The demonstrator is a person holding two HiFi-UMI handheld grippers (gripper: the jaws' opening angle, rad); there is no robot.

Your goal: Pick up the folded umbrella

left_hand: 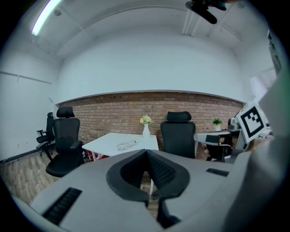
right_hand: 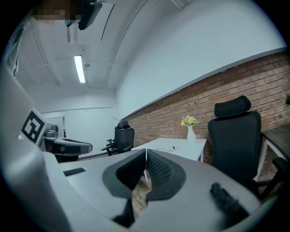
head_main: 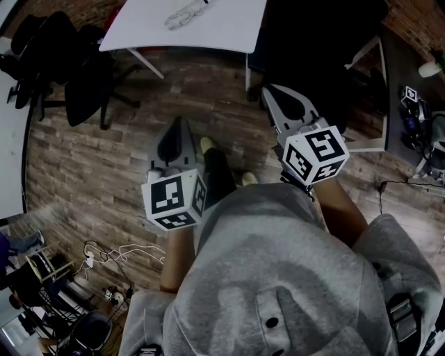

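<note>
A pale, slim bundle [head_main: 186, 14] lies on the white table [head_main: 229, 31] ahead of me; it is too small to say for sure that it is the folded umbrella. The left gripper view shows the same bundle [left_hand: 126, 145] on the table top, well beyond the jaws. My left gripper [head_main: 177, 121] hangs over the wooden floor, jaws together and empty [left_hand: 146, 151]. My right gripper [head_main: 268, 90] is held a little further forward, also shut on nothing [right_hand: 146, 149]. Both are far short of the table.
Black office chairs stand left of the table [head_main: 73, 76] and behind it [left_hand: 178, 133]. A white vase with flowers [left_hand: 145, 125] stands at the table's far edge. A cluttered desk [head_main: 417, 104] is at the right. Cables [head_main: 104, 254] lie on the floor at the lower left.
</note>
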